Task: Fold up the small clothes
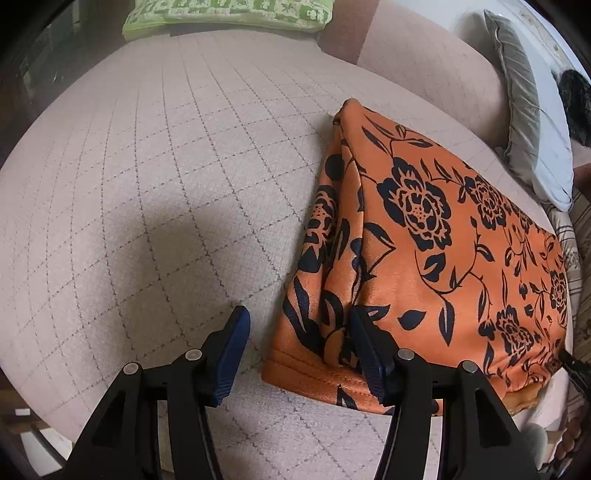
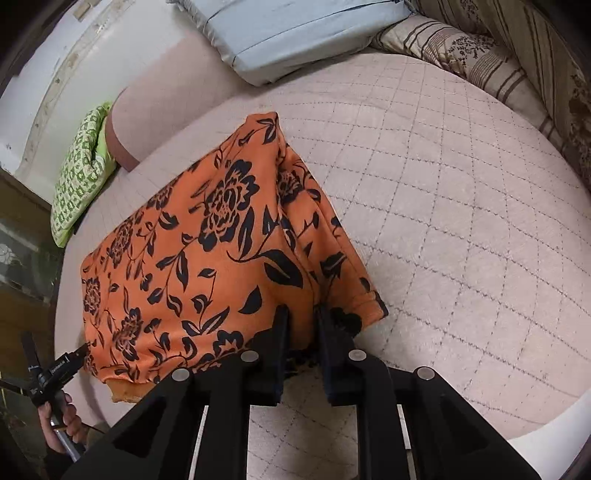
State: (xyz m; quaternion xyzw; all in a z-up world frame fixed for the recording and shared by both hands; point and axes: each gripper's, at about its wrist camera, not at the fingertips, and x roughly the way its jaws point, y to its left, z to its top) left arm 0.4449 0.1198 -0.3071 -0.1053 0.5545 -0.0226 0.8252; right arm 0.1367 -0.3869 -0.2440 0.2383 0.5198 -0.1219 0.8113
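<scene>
An orange garment with a black flower print (image 1: pixel 436 236) lies folded on the pink quilted bed cover (image 1: pixel 155 184). In the left wrist view my left gripper (image 1: pixel 297 345) is open over the garment's near left corner; its right finger (image 1: pixel 369 354) rests on the cloth and its left finger (image 1: pixel 231 354) is over bare cover. In the right wrist view the garment (image 2: pixel 207 240) fills the middle left. My right gripper (image 2: pixel 301 332) has its jaws narrowly apart around the garment's near right edge, with orange cloth between them.
A green patterned pillow (image 1: pixel 229 14) lies at the far end of the bed. A pale blue cushion (image 2: pixel 288 29) and a striped brown pillow (image 2: pixel 461 55) lie along another side. The left gripper's tip and the hand on it (image 2: pixel 59 391) show at the lower left.
</scene>
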